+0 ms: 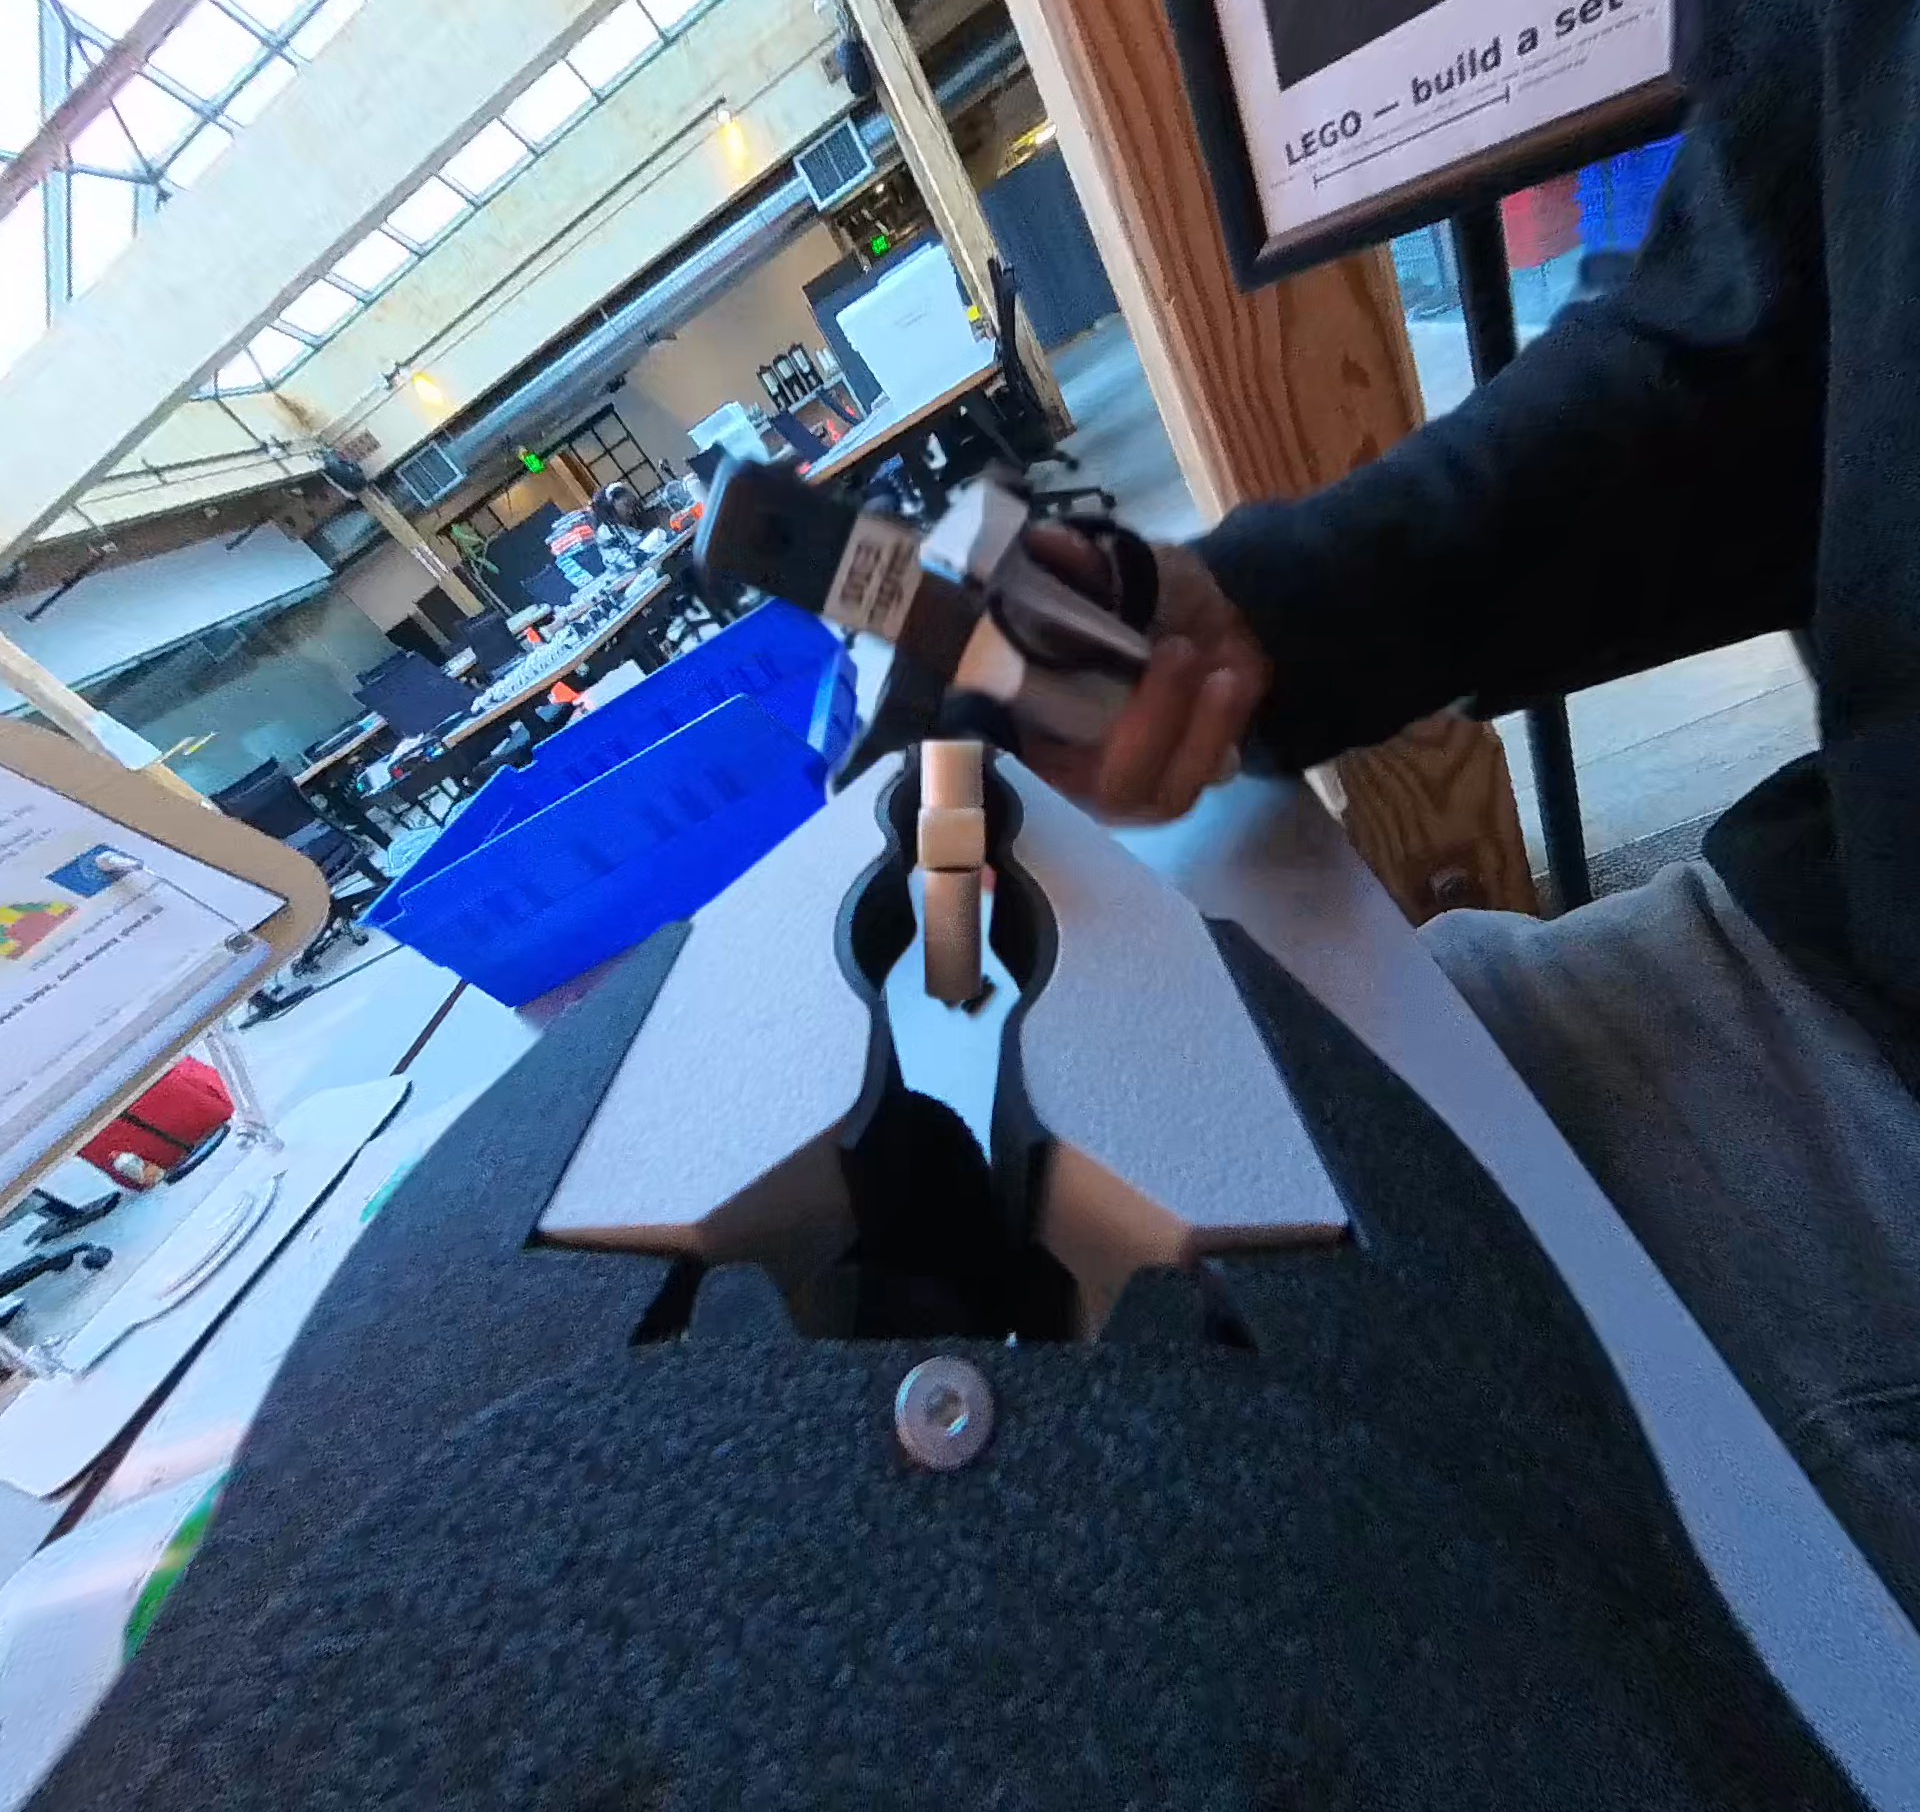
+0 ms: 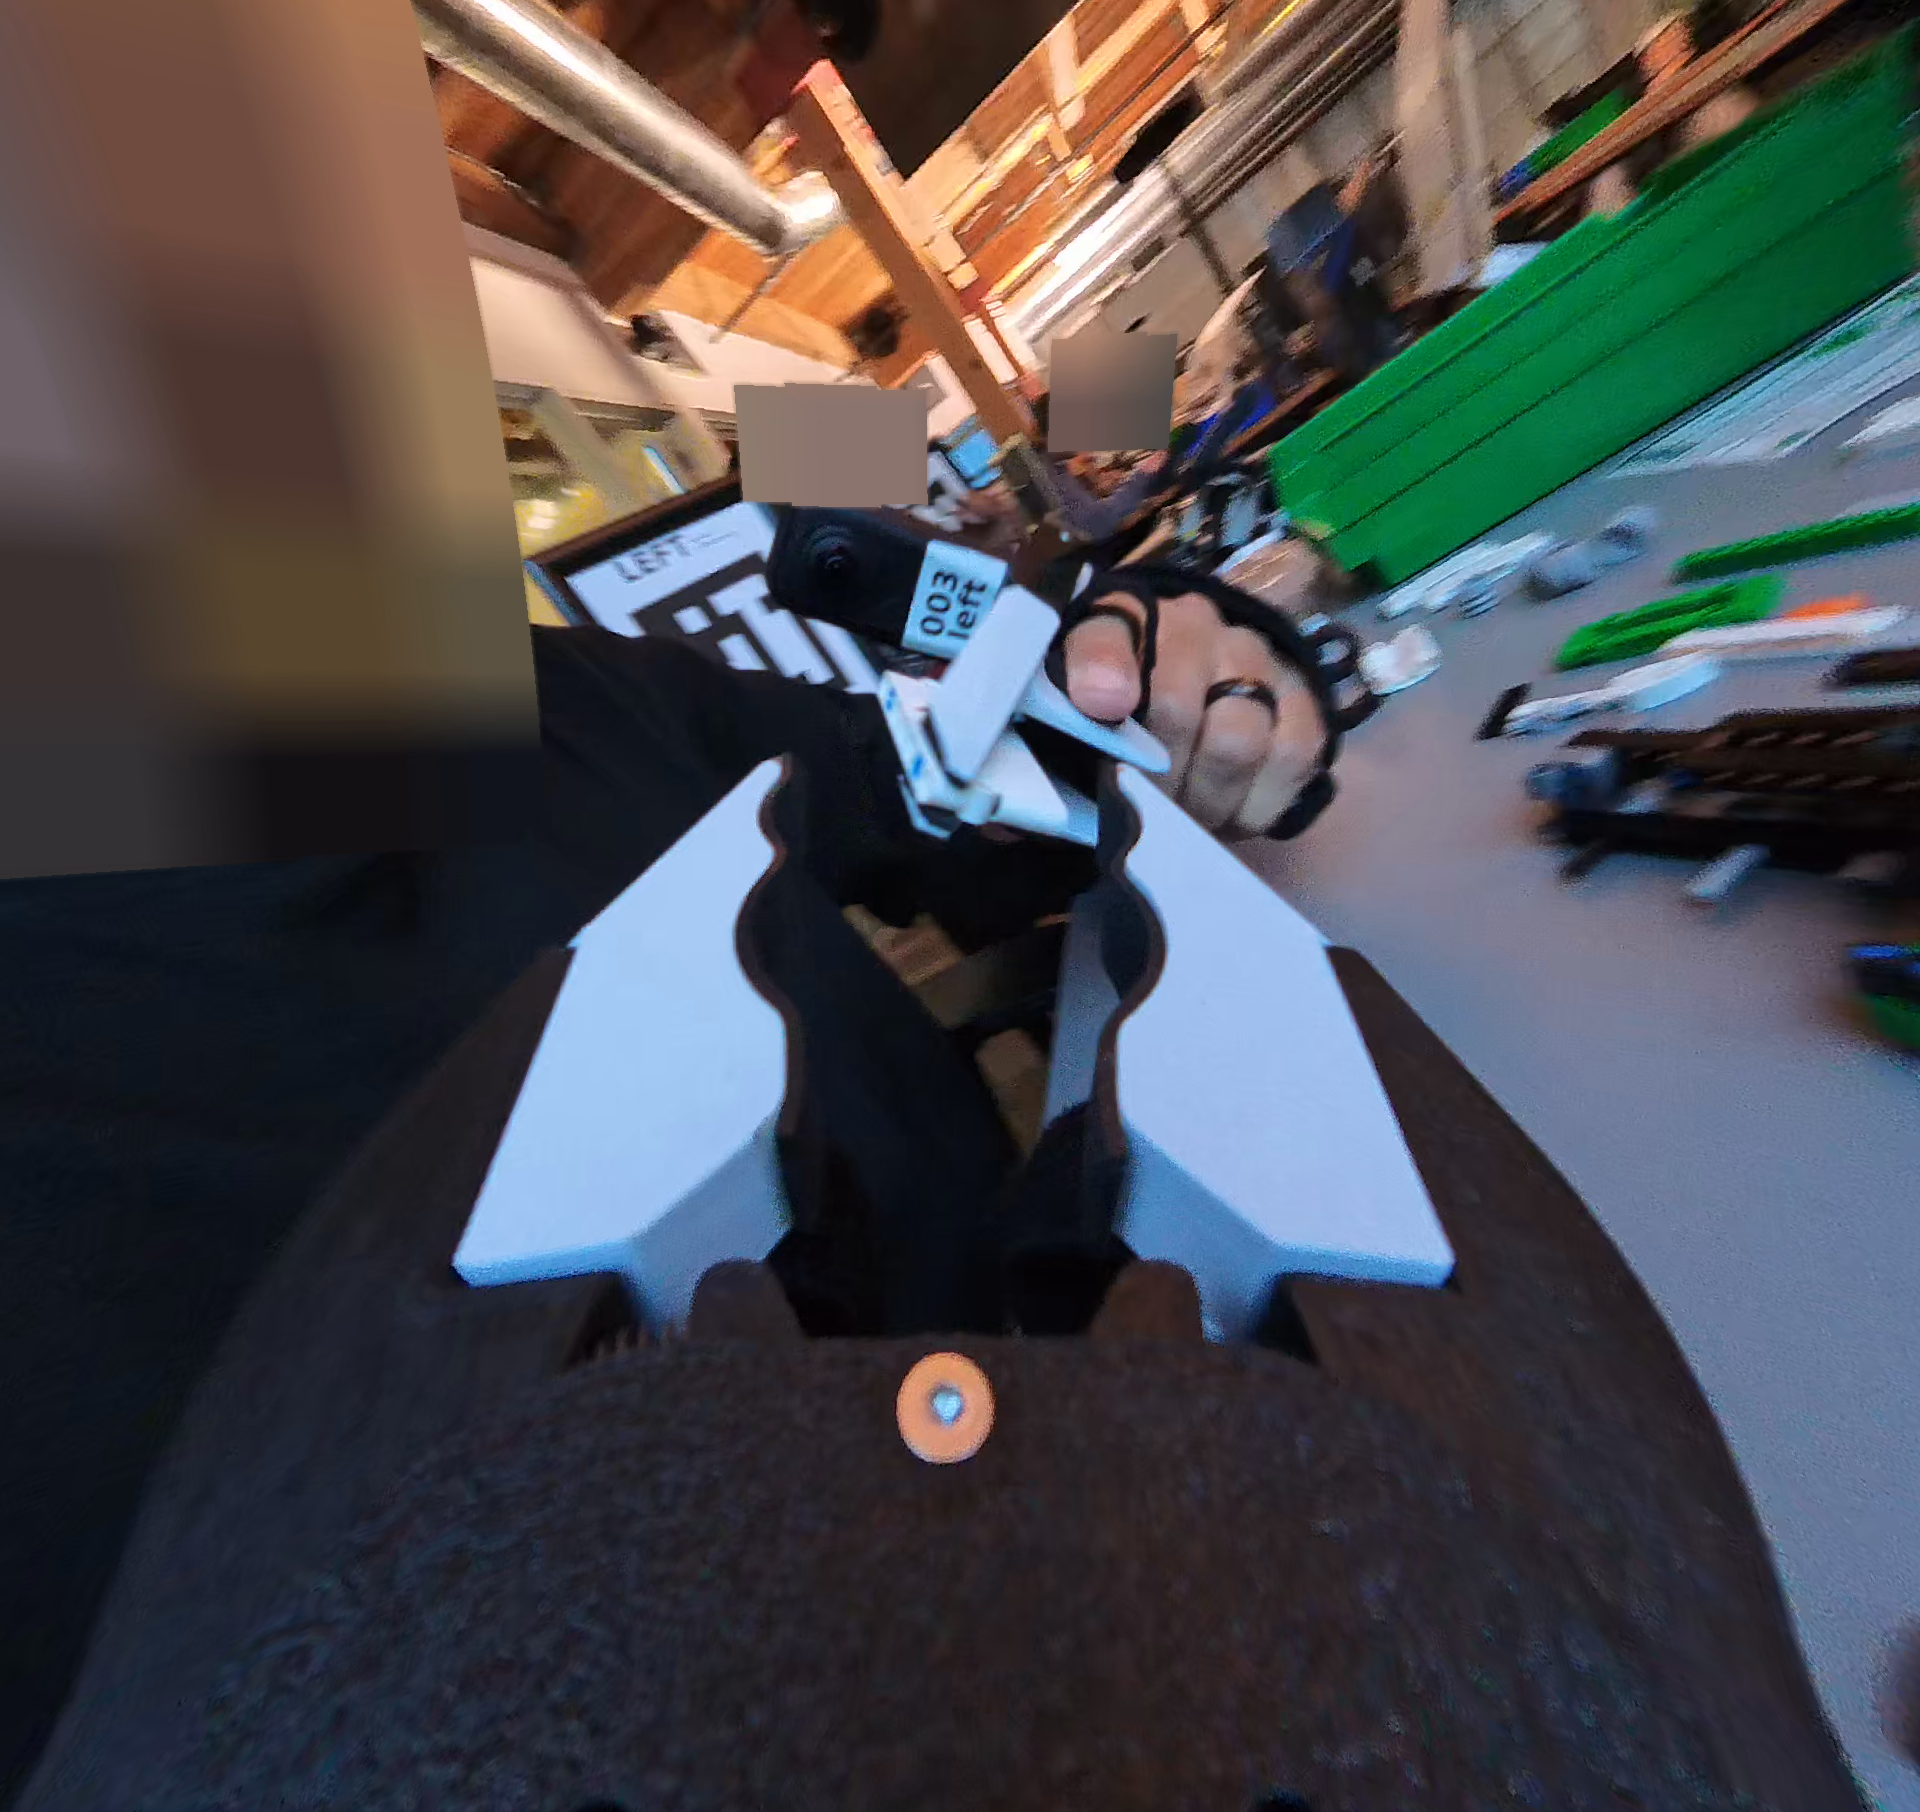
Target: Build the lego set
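My left gripper [image 1: 948,775] is raised above the table, its jaws close together on a narrow tan lego piece [image 1: 951,889] that stands along the gap between the pads. My right gripper [image 2: 951,796] is open and empty; only a dark sleeve shows through its gap. The two grippers face each other at close range. The right gripper [image 1: 904,713] shows in the left wrist view, held by a hand [image 1: 1174,682] just beyond the tan piece. The left gripper [image 2: 1101,775] shows in the right wrist view, held by a gloved hand [image 2: 1226,702].
A blue bin [image 1: 623,827] stands on the white table behind the grippers. An instruction sheet on a wooden stand [image 1: 114,941] is at the left. A wooden post [image 1: 1247,328] carries a framed sign. Green bins [image 2: 1579,360] and several loose lego pieces [image 2: 1662,650] lie at the right, blurred.
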Motion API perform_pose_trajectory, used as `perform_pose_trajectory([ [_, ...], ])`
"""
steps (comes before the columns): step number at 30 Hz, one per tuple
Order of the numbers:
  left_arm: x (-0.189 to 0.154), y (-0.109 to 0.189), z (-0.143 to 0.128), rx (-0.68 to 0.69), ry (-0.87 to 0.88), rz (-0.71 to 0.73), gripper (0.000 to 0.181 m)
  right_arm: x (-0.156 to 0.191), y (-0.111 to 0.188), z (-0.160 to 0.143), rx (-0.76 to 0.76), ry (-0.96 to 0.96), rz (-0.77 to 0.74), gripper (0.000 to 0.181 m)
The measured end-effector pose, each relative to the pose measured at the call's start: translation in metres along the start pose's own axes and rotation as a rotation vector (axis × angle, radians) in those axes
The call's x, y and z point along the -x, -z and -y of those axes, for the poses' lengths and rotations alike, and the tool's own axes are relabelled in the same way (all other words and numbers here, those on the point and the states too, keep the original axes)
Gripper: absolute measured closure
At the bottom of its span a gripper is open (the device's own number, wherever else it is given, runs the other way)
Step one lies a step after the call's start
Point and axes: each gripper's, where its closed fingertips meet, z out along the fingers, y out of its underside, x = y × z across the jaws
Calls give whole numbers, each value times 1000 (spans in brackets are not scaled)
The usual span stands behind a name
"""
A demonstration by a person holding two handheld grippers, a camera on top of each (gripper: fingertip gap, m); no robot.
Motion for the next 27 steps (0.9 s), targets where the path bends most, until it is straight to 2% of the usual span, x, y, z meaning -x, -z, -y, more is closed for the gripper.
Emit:
perform_pose_trajectory([
  [2,2,0,-4,19,9,3,175,-3,23,12,7,145,-164,132],
  [3,1,-1,-7,28,22,0,174,-13,37,13,45,217,-297,134],
  [6,0,-6,-20,82,37,-1,175,-55,91,-3,274,386,-750,135],
  [8,4,-8,-31,129,22,30,175,-71,125,-17,387,414,-942,142],
  [9,7,-9,-38,161,17,47,175,-76,135,-27,434,392,-984,142],
  [11,13,-10,-49,204,10,73,175,-86,139,-44,496,349,-1011,145],
  [14,22,-10,-59,231,18,105,175,-96,125,-56,578,407,-1003,153],
  [19,26,-7,-61,230,7,119,175,-106,115,-60,611,383,-978,162],
  [27,21,-9,-64,249,-48,104,175,-114,115,-58,662,464,-1017,167],
])
